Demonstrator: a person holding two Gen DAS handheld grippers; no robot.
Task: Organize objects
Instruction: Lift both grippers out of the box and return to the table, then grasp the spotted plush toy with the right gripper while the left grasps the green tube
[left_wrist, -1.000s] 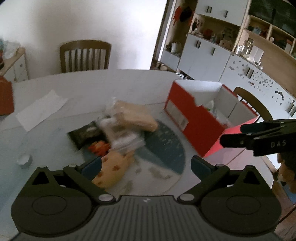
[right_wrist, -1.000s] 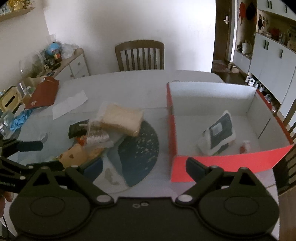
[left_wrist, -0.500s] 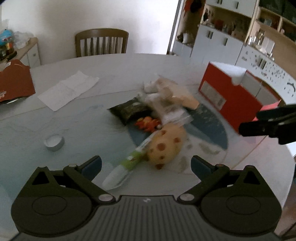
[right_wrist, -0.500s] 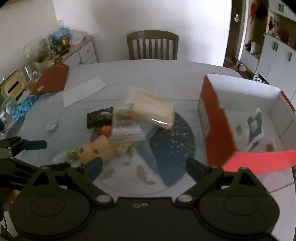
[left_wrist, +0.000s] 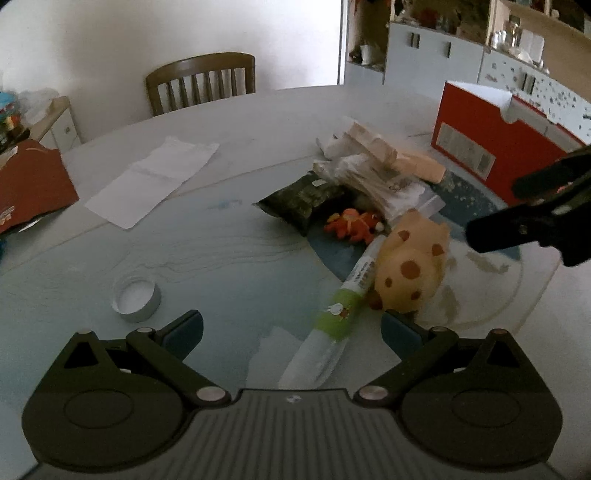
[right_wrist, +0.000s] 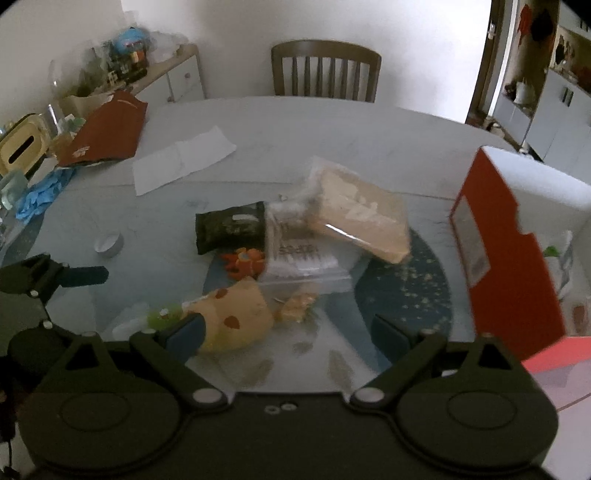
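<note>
A pile of objects lies mid-table: a spotted yellow plush toy (left_wrist: 410, 266) (right_wrist: 236, 317), a green-and-white tube (left_wrist: 343, 306), an orange toy (left_wrist: 352, 227) (right_wrist: 245, 260), a dark snack packet (left_wrist: 299, 201) (right_wrist: 231, 230), a clear bag of sticks (right_wrist: 299, 254) and a wrapped beige block (right_wrist: 360, 218). A red box (left_wrist: 491, 155) (right_wrist: 509, 254) stands at the right. My left gripper (left_wrist: 291, 328) is open and empty, just before the tube. My right gripper (right_wrist: 288, 328) is open and empty, near the plush toy.
A white jar lid (left_wrist: 136, 297) (right_wrist: 109, 245) lies left of the pile. A white paper sheet (left_wrist: 155, 181) and a red folder (right_wrist: 107, 129) lie further left. Blue gloves (right_wrist: 37, 192) sit at the left edge. A wooden chair (right_wrist: 325, 72) stands behind the round table.
Both grippers have swung left, away from the red box and toward the pile. The box interior has slid out of the right wrist view. Both stayed open.
</note>
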